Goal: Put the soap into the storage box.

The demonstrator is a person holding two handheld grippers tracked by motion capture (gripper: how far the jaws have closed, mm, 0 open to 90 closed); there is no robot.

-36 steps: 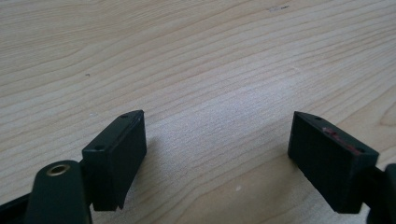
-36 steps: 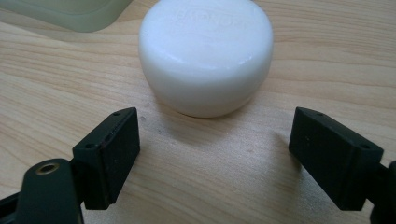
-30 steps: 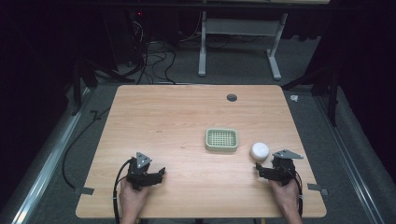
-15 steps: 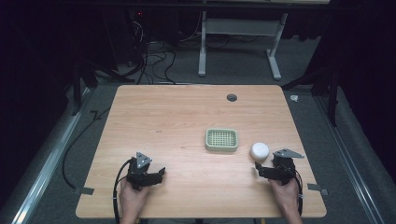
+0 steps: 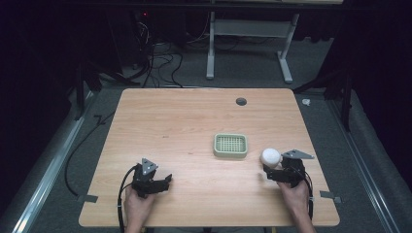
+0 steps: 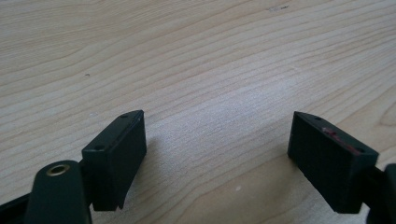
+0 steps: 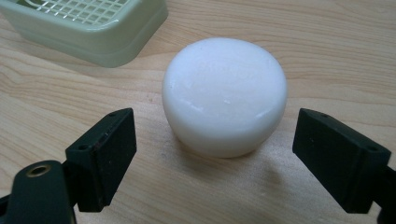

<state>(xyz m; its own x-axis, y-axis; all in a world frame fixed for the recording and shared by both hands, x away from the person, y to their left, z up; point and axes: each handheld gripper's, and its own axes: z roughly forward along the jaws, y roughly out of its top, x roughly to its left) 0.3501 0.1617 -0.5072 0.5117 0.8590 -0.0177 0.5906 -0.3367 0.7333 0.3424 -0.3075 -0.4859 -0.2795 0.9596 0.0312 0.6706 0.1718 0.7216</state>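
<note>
Round white soap bar unmoved on wooden surface, near right, just right of pale green slatted soap dish. Right gripper barely shifted, fingers wide, bracketing soap, not touching. Left gripper idle, spread, empty.

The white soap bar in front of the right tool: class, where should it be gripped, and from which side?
Grip the white soap bar across its rounded side walls, low down, coming in level from the near side as the right tool already points. Its jaws stand open wider than the bar. The domed top looks smooth, so a high pinch would probably slip. The green soap dish lies behind, apart.
</note>
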